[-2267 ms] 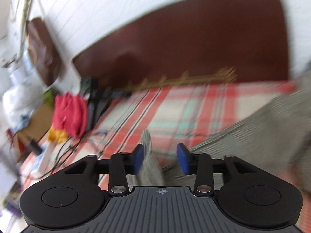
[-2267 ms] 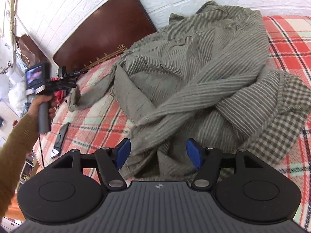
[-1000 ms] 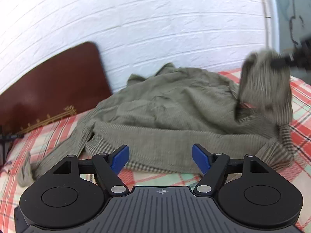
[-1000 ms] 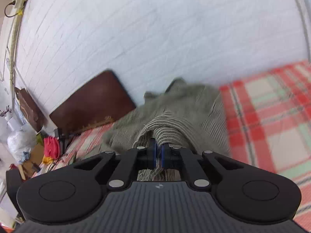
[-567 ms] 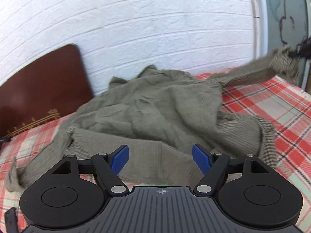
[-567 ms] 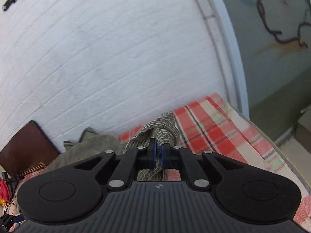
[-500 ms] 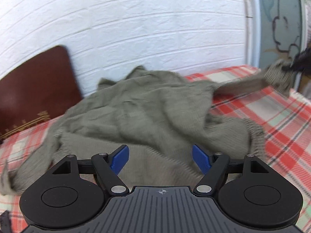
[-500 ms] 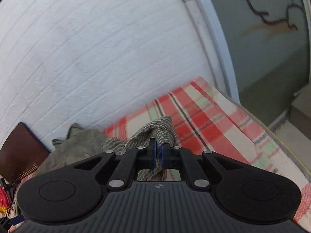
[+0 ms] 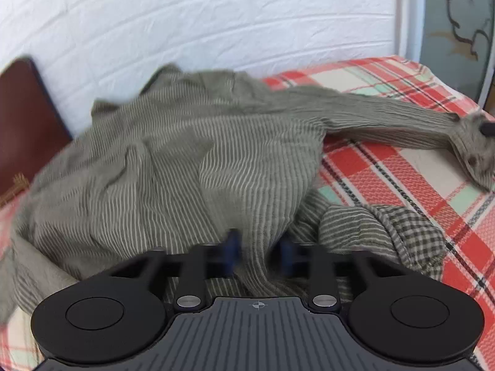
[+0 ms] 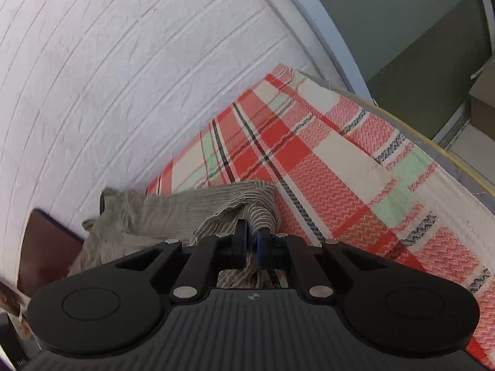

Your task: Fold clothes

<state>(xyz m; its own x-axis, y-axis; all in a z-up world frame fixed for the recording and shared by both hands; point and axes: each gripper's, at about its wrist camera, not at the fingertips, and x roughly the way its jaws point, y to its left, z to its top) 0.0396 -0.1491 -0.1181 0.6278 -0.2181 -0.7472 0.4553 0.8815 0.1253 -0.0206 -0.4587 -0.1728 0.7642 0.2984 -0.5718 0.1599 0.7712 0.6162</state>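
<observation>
My left tongs (image 9: 258,255) have just been closing around a shirt (image 9: 173,167) fold at 12 o'clock, while my right tongs (image 10: 251,247) clamp its sleeve (image 10: 198,208).

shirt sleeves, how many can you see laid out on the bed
1 for sure: a sleeve of the striped shirt stretched to the right over the plaid bedcover, its cuff shut in the right gripper. The other may be hidden in the bunched cloth at left.

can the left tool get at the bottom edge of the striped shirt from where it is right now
Probably yes. The left tool is already at the near edge of the striped shirt, its jaws have just been closing with a fold between them, and nothing blocks it.
</observation>
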